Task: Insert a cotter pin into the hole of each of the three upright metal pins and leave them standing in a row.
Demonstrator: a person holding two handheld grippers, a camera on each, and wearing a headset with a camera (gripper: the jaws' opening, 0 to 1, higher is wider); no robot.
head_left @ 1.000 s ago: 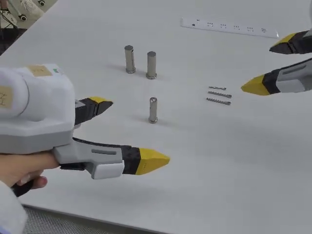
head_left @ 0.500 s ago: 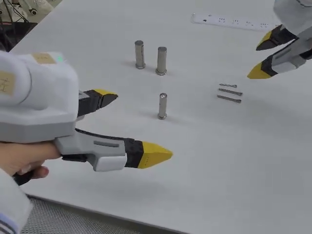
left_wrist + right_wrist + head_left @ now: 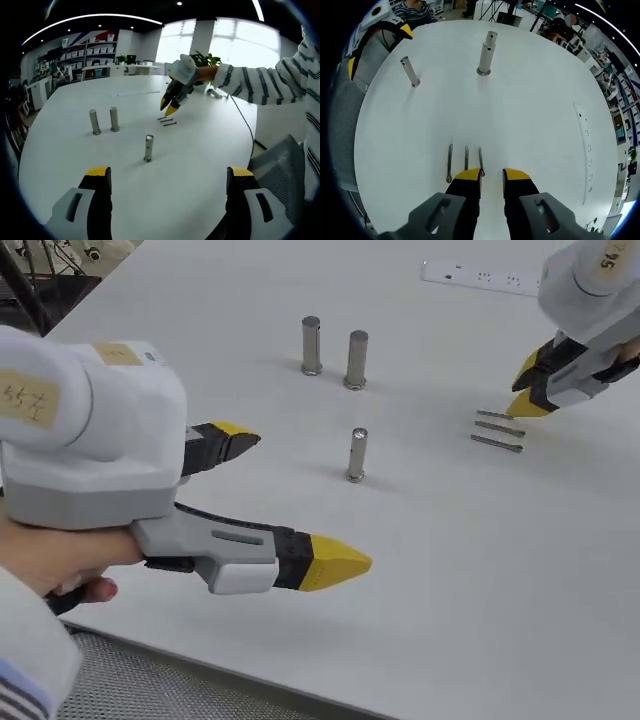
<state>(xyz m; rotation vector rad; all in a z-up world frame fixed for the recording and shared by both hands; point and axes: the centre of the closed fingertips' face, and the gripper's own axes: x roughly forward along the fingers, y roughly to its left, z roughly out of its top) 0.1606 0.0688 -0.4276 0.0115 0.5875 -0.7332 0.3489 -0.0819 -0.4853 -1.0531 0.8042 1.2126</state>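
White table [image 3: 450, 570]: power strip [image 3: 480, 278] beyond cotter pins [image 3: 498, 429].

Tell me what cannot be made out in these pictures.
- Head view: the holes in the pins are too small to see.
- Right gripper view: the right claw covers the cotter pins' near ends, so contact is unclear.
- Right gripper view: one rear pin hides most of the other.

Right gripper [image 3: 492, 173], jaws narrowly apart, just beside three cotter pins [image 3: 466, 158].
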